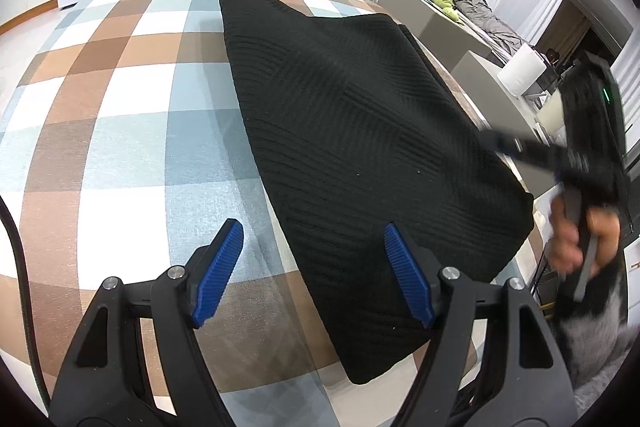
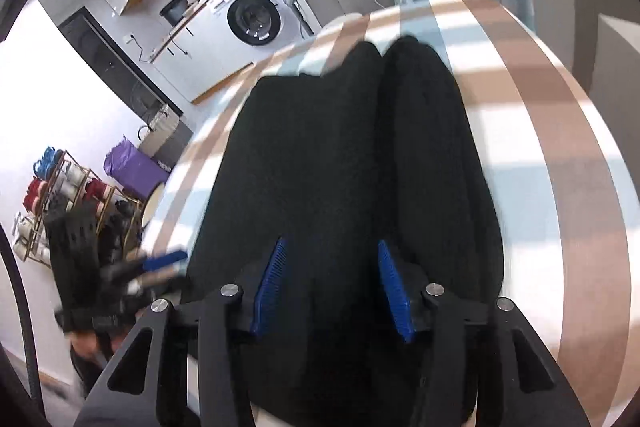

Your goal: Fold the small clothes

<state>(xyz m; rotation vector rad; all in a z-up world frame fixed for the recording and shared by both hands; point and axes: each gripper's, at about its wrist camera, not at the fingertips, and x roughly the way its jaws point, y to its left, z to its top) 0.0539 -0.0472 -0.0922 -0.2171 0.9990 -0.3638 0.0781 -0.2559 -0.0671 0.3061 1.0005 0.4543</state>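
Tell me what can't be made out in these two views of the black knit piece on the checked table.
- Left wrist view: the right gripper is motion-blurred, so its fingers cannot be read.
- Left wrist view: the black knit garment has its near corner hidden behind the left gripper.
- Right wrist view: the whole picture is smeared; the garment's knit and edges are lost.
- Right wrist view: the garment's near end is cut off by the bottom edge and the gripper's frame.

Left tool (image 1: 312, 247) gapes wide; right tool (image 2: 332, 267) stands partly open.
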